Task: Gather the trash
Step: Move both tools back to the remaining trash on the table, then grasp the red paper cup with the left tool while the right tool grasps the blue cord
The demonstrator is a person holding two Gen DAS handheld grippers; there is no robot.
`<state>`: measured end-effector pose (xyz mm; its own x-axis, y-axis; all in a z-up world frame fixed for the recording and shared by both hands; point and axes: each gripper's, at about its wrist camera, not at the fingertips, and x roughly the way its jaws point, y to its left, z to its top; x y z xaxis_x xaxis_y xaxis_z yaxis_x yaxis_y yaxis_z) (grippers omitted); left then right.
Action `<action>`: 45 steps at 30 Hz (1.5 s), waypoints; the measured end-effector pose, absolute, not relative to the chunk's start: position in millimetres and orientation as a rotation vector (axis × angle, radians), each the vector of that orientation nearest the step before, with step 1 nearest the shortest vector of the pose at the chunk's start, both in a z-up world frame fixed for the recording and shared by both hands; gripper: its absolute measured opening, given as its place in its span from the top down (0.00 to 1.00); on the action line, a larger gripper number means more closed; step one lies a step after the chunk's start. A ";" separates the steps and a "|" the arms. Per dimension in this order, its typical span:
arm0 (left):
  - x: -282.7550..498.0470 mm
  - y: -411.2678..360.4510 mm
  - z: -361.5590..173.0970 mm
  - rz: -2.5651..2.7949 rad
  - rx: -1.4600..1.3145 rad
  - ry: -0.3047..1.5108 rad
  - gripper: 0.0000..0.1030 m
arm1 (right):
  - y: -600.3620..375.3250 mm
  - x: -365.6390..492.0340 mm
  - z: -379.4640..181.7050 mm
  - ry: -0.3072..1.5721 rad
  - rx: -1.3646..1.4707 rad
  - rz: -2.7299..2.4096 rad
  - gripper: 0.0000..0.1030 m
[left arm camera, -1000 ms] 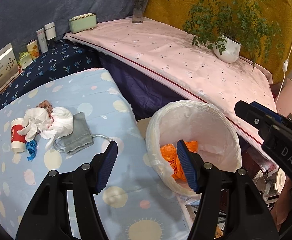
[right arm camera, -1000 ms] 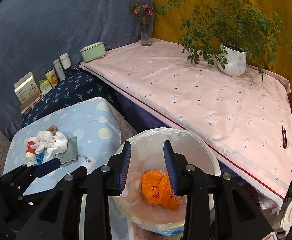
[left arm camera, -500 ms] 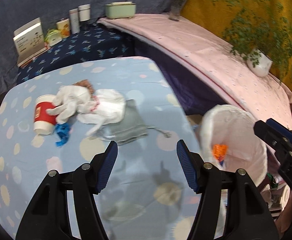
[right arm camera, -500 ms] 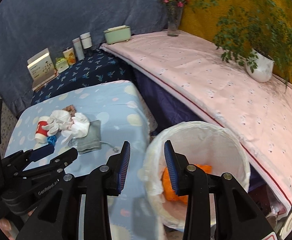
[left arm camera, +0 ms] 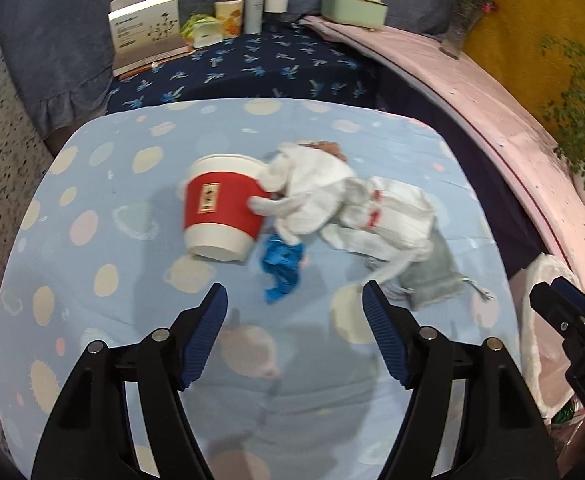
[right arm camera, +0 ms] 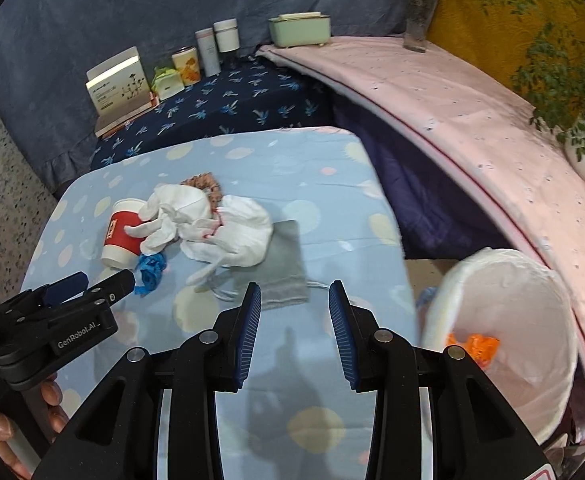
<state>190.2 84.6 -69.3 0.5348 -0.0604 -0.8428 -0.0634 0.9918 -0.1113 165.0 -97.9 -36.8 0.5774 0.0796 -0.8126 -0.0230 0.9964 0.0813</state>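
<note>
A pile of trash lies on the light-blue dotted table point(left arm camera: 92, 280): a red and white paper cup point(left arm camera: 222, 214) on its side, white crumpled gloves or tissues point(left arm camera: 332, 200), a blue scrap point(left arm camera: 282, 266) and a grey pouch point(left arm camera: 432, 276). My left gripper point(left arm camera: 294, 306) is open and empty, just short of the blue scrap. My right gripper point(right arm camera: 294, 306) is open and empty, near the grey pouch point(right arm camera: 284, 264). The white-lined trash bin point(right arm camera: 504, 320) holds an orange bag point(right arm camera: 474, 348) at the right.
A dark-blue patterned surface point(left arm camera: 252, 68) behind carries a box, cans and a green container. A pink-covered bench point(right arm camera: 472, 128) with a potted plant point(right arm camera: 584, 152) and a vase runs along the right. The bin stands off the table's right edge.
Both grippers have swung left from over the trash bin to the table. The left gripper has come close to the cup and blue scrap. Both stay open and empty.
</note>
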 end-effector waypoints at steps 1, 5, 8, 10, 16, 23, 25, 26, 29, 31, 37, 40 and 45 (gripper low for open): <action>192.8 91.1 -71.3 0.010 -0.138 1.010 0.35 | -92.5 169.2 -39.4 0.956 0.069 0.065 0.66; 201.7 114.6 -78.6 0.040 -0.149 1.014 0.26 | -75.5 186.2 -48.5 0.947 0.110 0.088 0.66; 211.7 128.0 -82.7 0.054 -0.145 1.015 0.24 | -69.0 196.1 -58.2 0.941 0.142 0.092 0.66; 218.2 133.8 -85.0 0.059 -0.135 1.011 0.18 | -66.3 202.7 -67.3 0.962 0.153 0.094 0.65; 237.1 144.4 -96.9 0.067 -0.113 1.022 0.16 | -56.9 221.5 -82.3 0.978 0.177 0.114 0.60; 253.3 147.5 -114.2 0.033 -0.119 1.059 0.26 | -27.1 223.8 -89.9 0.998 0.142 0.215 0.59; 256.3 146.2 -119.4 0.014 -0.124 1.078 0.33 | -15.9 223.2 -94.6 1.006 0.115 0.241 0.59; 256.8 146.2 -121.4 0.005 -0.130 1.084 0.39 | -10.7 222.8 -97.1 1.010 0.102 0.252 0.59; 256.0 146.5 -124.6 -0.013 -0.146 1.087 0.44 | 0.3 222.3 -104.6 1.025 0.083 0.276 0.59; 254.6 147.2 -124.7 -0.015 -0.150 1.081 0.44 | 5.7 222.6 -109.1 1.032 0.080 0.287 0.59; 248.0 156.3 -118.9 0.005 -0.152 1.057 0.44 | 25.8 225.8 -121.6 1.053 0.061 0.327 0.59; 243.2 164.3 -114.9 0.031 -0.151 1.041 0.44 | 33.7 228.0 -127.6 1.059 0.052 0.342 0.59; 236.7 178.3 -111.5 0.063 -0.171 1.034 0.44 | 45.2 228.6 -130.0 1.049 0.033 0.359 0.59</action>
<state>236.7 178.3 -111.5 0.5108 -0.0287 -0.8592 -0.1324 0.9849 -0.1116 228.6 45.2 -130.0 0.4461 0.3054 -0.8413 -0.2743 0.9414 0.1962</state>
